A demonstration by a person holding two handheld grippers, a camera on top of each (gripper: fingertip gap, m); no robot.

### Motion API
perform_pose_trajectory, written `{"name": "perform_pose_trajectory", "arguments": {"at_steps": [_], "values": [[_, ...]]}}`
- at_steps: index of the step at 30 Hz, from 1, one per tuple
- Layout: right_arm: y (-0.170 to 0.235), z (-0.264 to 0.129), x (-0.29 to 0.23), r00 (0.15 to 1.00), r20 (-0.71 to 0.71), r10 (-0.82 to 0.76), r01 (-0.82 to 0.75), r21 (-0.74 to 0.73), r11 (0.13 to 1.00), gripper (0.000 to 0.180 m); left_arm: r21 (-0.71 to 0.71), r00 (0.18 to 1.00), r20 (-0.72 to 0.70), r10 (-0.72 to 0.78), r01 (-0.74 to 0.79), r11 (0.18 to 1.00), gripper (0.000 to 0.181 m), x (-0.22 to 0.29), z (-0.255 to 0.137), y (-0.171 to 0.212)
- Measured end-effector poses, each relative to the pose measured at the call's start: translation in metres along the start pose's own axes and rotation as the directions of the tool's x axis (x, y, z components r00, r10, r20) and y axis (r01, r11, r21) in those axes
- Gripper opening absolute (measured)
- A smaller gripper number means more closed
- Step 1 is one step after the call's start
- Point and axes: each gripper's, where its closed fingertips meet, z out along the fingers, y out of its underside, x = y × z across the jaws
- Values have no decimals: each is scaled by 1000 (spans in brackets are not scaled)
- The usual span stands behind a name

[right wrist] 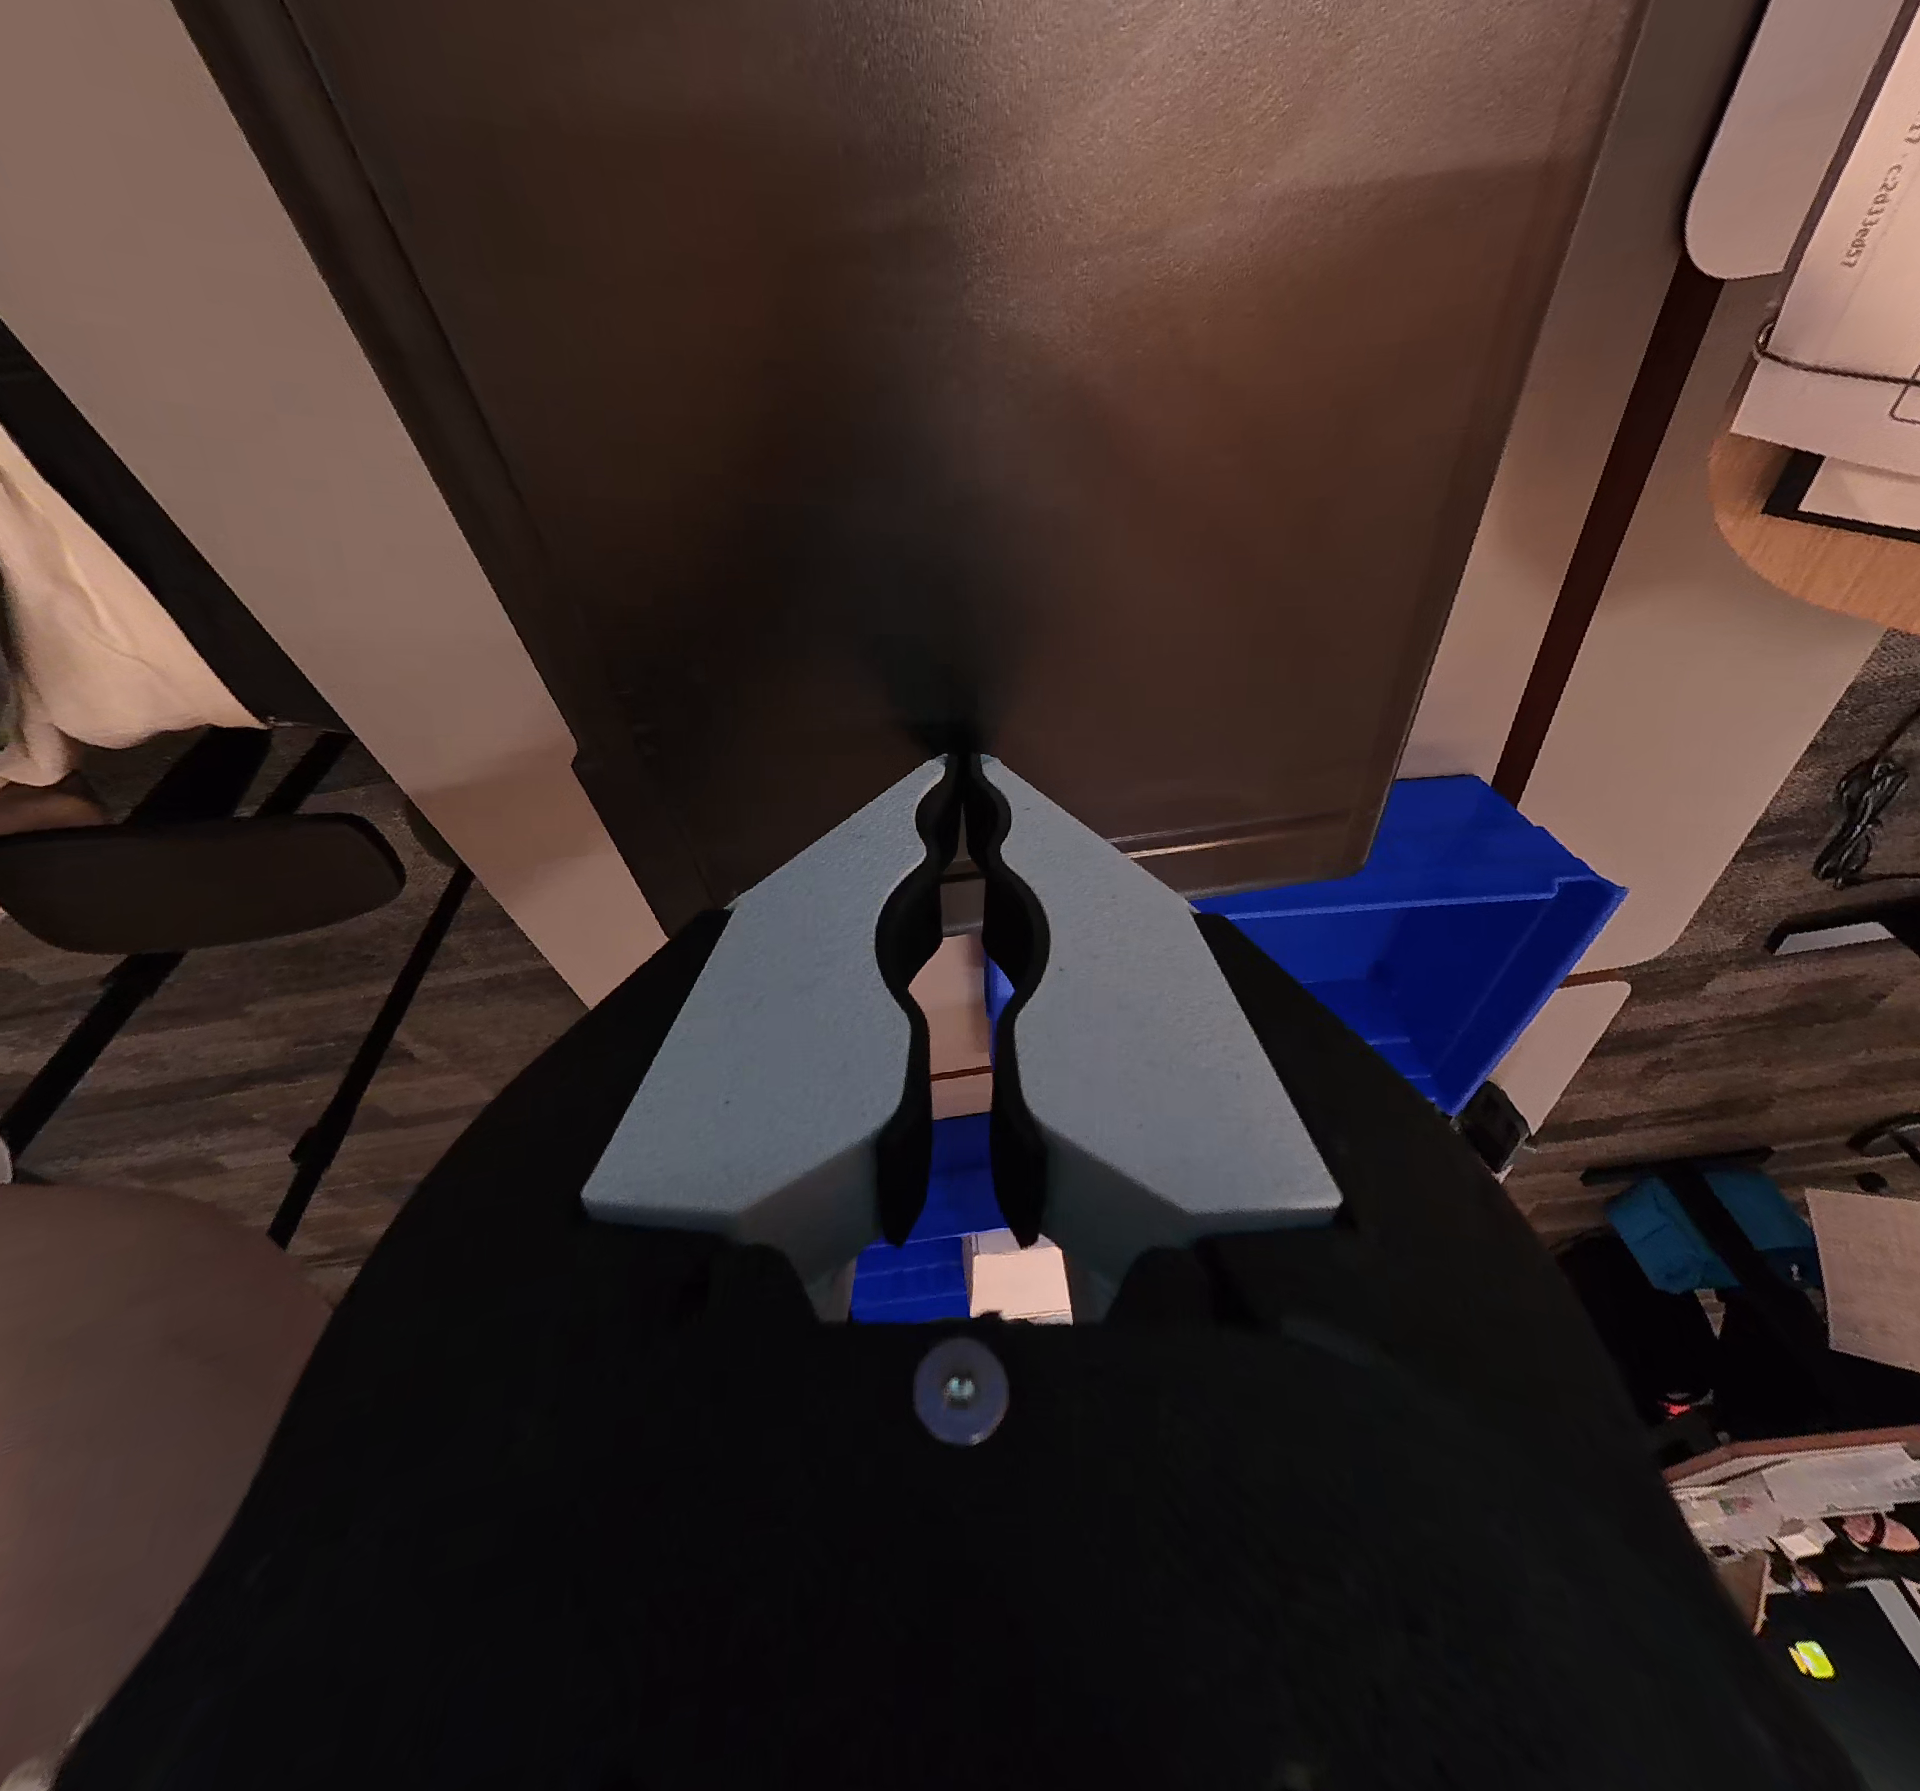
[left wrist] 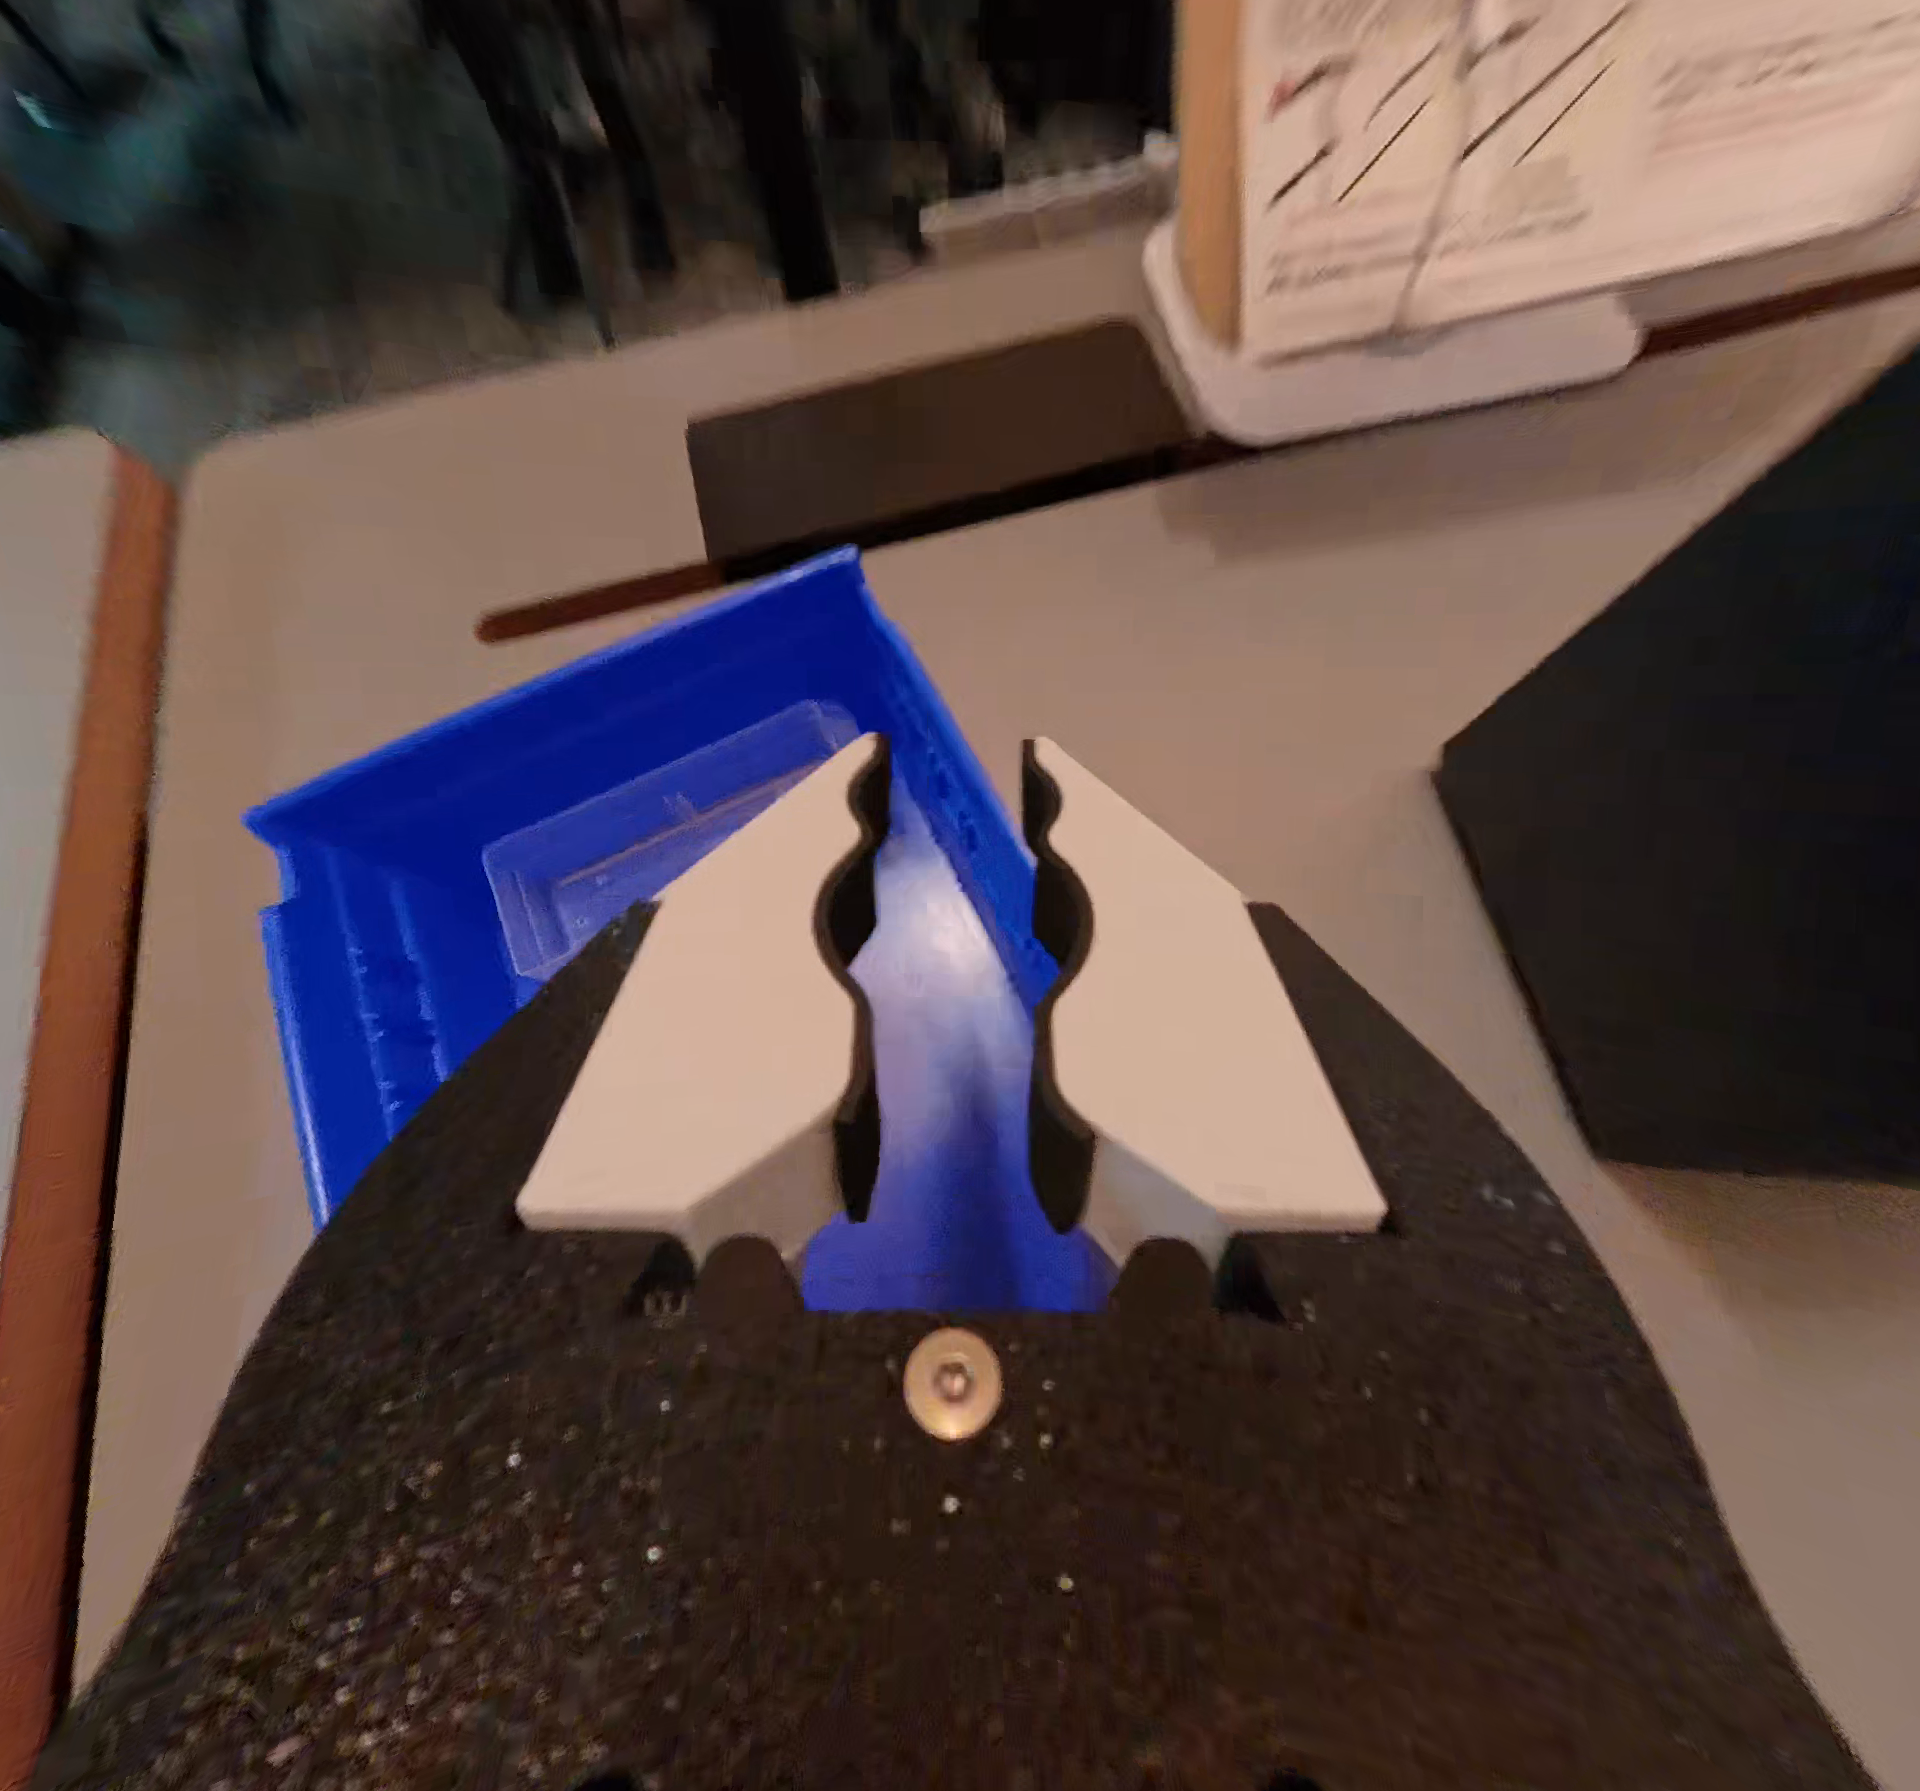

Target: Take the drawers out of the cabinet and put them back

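Note:
In the left wrist view a blue plastic drawer (left wrist: pixel 582 806) is out of the cabinet, over the pale table (left wrist: pixel 1195 619). My left gripper (left wrist: pixel 956 754) reaches over its near end, and the drawer's blue front part fills the narrow gap between the pale fingers (left wrist: pixel 727 1014). The black cabinet (left wrist: pixel 1714 858) stands to the right. In the right wrist view my right gripper (right wrist: pixel 961 767) is shut and empty, its tips against the cabinet's dark top (right wrist: pixel 987 287). Another blue drawer (right wrist: pixel 1434 920) sticks out of the cabinet's front below.
A white stand with printed sheets (left wrist: pixel 1455 131) and a flat black block (left wrist: pixel 914 432) stand at the table's back. The table's wooden edge (left wrist: pixel 94 806) runs along the left. A dark chair (right wrist: pixel 197 868) and bags (right wrist: pixel 1704 1232) are on the floor.

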Motion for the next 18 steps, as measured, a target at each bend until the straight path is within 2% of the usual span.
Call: {"name": "perform_pose_trajectory", "arguments": {"at_steps": [1, 4, 7, 11, 18], "values": [[0, 0, 0, 1000, -1, 0, 0, -3, 1000, 0, -64, 1000, -5, -5, 5, 998, 35, -11, 17, 8], [0, 0, 0, 1000, -6, -6, 6, -20, 1000, 0, -259, 999, 45, -13, 24, 966, 47, -44, 65, 38], [0, 0, 0, 1000, -10, -11, 11, -39, 999, 0, -423, 993, 68, -98, 118, 898, 54, -60, 97, 64], [0, 0, 0, 1000, -26, -16, 15, -56, 998, 0, -472, 968, 3, -251, 222, 853, 55, -54, 131, 69], [0, 0, 0, 1000, -7, -15, 15, -57, 998, 0, -591, 961, 59, -270, 252, 766, 55, -59, 160, 93]]}}
